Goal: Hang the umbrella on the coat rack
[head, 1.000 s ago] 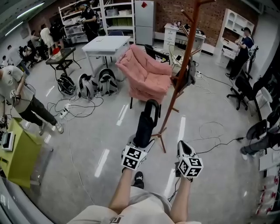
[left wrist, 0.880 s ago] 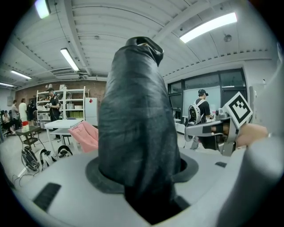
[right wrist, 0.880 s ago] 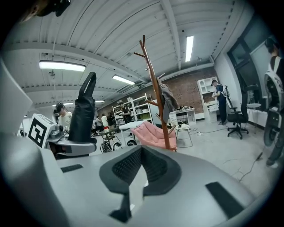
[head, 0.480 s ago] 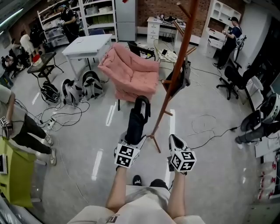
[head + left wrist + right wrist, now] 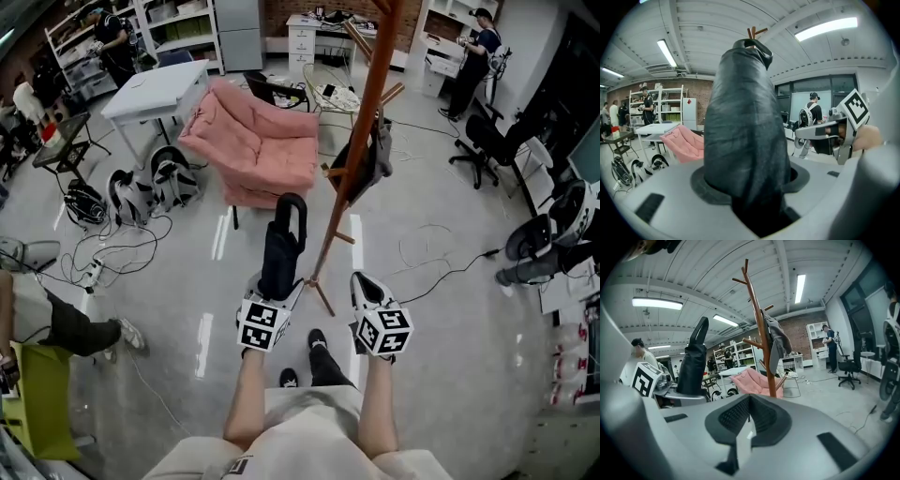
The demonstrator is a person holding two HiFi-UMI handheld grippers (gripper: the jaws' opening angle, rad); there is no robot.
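Observation:
A folded black umbrella [image 5: 279, 248] with a curved handle stands upright in my left gripper [image 5: 279, 292], whose jaws are shut round its lower body. In the left gripper view the umbrella [image 5: 745, 131] fills the middle and hides most of what lies ahead. The brown wooden coat rack [image 5: 361, 141] rises just right of the umbrella, with a dark grey garment [image 5: 373, 157] on one peg. My right gripper [image 5: 367, 286] is beside the rack's base, shut, with nothing in it. The right gripper view shows the coat rack [image 5: 761, 333] ahead and the umbrella [image 5: 693, 362] at left.
A pink armchair [image 5: 258, 145] stands behind the rack, with a white table [image 5: 155, 89] and backpacks [image 5: 150, 187] to its left. Cables [image 5: 441, 267] trail on the floor. Office chairs [image 5: 487, 150] and several people are at the room's edges. A green cabinet [image 5: 33, 403] is at lower left.
Both grippers have moved forward with the person towards the coat rack, which now stands closer. The umbrella stays upright in the left gripper.

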